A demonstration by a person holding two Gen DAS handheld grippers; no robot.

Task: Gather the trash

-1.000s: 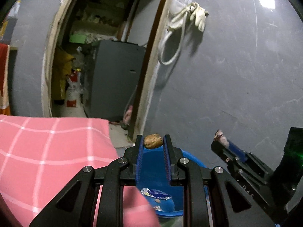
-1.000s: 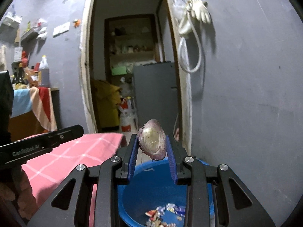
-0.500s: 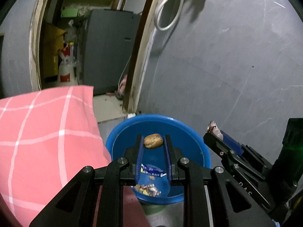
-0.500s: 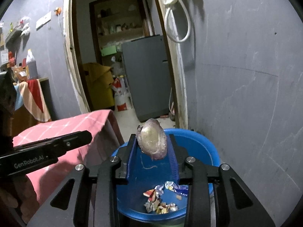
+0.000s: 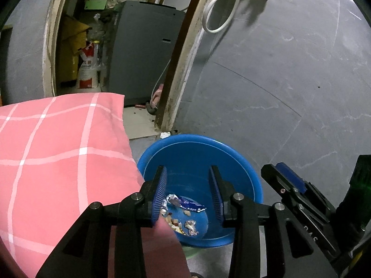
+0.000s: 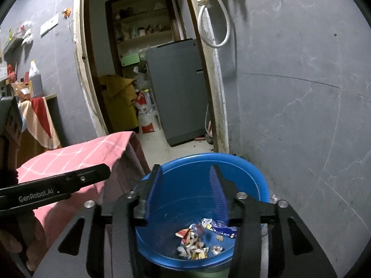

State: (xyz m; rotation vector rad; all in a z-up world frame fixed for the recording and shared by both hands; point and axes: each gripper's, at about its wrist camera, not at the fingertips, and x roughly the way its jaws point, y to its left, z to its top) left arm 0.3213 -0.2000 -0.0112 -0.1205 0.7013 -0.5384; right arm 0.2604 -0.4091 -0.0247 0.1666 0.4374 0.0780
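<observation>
In the left wrist view, the left hand-held gripper (image 5: 187, 192) is hovering spread and empty over the round blue plastic basin (image 5: 243, 159), which is sitting on the floor beside the pink checked cloth worktop (image 5: 58, 153). In the right wrist view, the right hand-held gripper (image 6: 185, 190) is likewise hanging spread and empty above the basin (image 6: 255, 173). Crumpled wrappers and food scraps (image 6: 199, 241) are lying on its bottom. No further trash is showing on the worktop; collection appears largely done.

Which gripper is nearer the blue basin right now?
Hard to separate; the right, slightly. The right gripper is centred over the blue basin, fingers open. The left gripper hangs open over its table-side rim, above the pink checked cloth.
</observation>
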